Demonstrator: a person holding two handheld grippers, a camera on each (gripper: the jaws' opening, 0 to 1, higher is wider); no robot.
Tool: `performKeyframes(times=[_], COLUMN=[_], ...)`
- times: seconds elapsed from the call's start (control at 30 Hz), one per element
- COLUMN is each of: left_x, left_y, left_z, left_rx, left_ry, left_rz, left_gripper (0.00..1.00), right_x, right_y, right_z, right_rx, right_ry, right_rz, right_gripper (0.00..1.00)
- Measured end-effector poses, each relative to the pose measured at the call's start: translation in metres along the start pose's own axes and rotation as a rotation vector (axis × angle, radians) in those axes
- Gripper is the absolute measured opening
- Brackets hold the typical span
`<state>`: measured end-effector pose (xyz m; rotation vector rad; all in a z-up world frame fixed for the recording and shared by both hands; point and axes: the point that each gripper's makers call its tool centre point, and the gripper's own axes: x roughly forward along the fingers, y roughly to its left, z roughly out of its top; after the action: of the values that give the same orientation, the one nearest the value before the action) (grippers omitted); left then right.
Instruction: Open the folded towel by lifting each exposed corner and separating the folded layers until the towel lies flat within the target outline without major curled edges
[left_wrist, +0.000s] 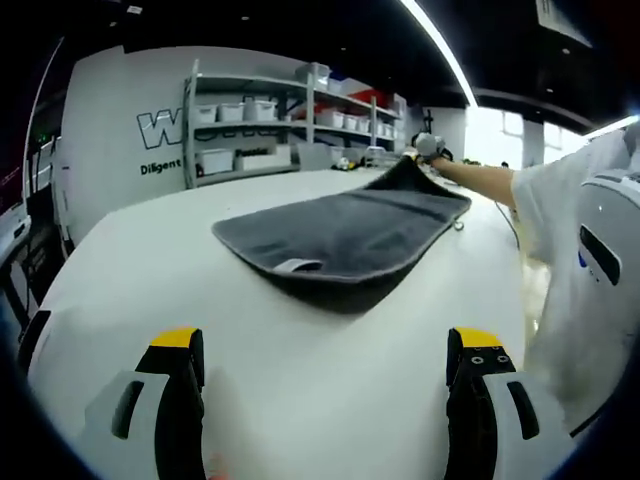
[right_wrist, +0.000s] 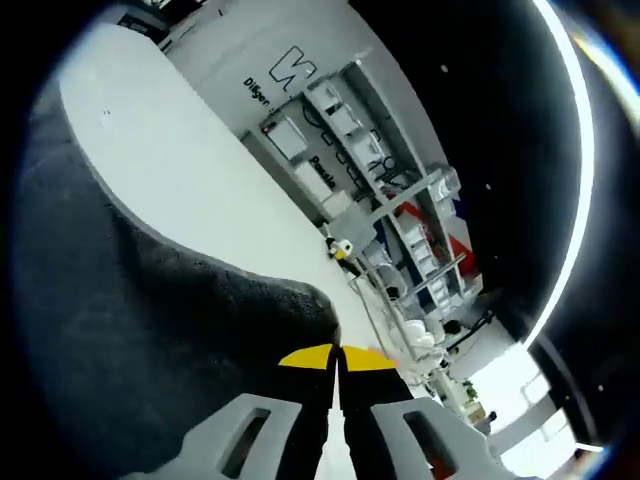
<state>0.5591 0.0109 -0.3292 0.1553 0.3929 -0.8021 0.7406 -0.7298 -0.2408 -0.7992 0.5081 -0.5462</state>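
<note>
A dark grey towel (left_wrist: 340, 235) lies folded on the white table (left_wrist: 150, 260), a small white label (left_wrist: 300, 266) at its near edge. Its far right corner is lifted off the table by my right gripper (left_wrist: 425, 147), held out on a white-sleeved arm. In the right gripper view the jaws stand pressed together on that towel (right_wrist: 150, 330) corner, my right gripper (right_wrist: 337, 362) showing yellow tips. My left gripper (left_wrist: 330, 355) stands open low over the table, well short of the towel's near edge, nothing between its fingers.
Metal shelves (left_wrist: 260, 120) with white bins stand behind the table against a wall with lettering. A person in white (left_wrist: 580, 260) stands at the table's right side. Bare table lies between my left gripper and the towel.
</note>
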Motion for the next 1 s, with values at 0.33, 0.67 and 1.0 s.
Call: performKeyframes(times=[0.33,0.67,1.0], left_x=[0.001,-0.007,-0.012], left_y=[-0.002,-0.020,-0.030], left_z=[0.004,0.017,0.014], left_rx=[0.003,0.037,0.058], left_ry=[0.009,-0.050,-0.059], left_rz=[0.006,-0.061,-0.093], left_gripper=[0.99,0.99,0.99], right_x=[-0.014,-0.185,-0.316], right_y=[0.011,-0.003,0.069], right_z=[-0.028,-0.038,-0.160], right_rx=[0.571,0.684,0.621], right_ry=[-0.127,-0.312,-0.148], right_rz=[0.170,0.342,0.428], right_gripper=[0.33,0.74,0.99])
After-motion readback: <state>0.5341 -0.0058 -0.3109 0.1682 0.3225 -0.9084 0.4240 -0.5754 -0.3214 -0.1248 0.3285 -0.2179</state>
